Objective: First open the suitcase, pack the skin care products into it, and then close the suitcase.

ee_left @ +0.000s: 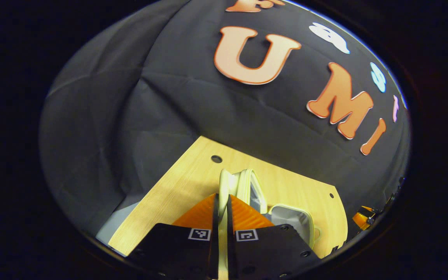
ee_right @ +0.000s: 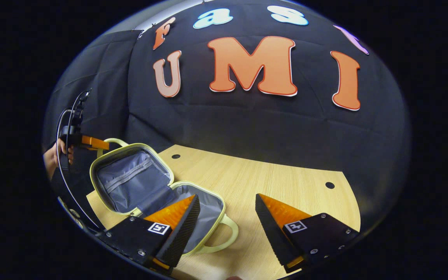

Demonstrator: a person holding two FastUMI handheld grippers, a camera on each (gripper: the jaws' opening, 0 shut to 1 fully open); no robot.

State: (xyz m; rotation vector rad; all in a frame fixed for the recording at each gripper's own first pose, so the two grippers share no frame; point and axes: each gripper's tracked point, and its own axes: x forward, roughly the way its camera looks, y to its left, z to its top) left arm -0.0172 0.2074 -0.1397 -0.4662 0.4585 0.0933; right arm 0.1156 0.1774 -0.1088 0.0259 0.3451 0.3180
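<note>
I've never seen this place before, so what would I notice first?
The small pale green suitcase lies wide open on the wooden table, its grey lining showing. The left gripper holds the raised lid by its rim, both fingers pressed on it. The right gripper hangs open in front of the case, holding nothing.

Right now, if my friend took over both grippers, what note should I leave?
Left gripper: shut on the lid rim, holding the lid up.
Right gripper: open, holding nothing, above the table beside the suitcase.
Suitcase: open on the table, lid raised, grey lining showing, nothing seen inside it.
Done: suitcase opened.
Left: pack the skin care products, then close it.
</note>
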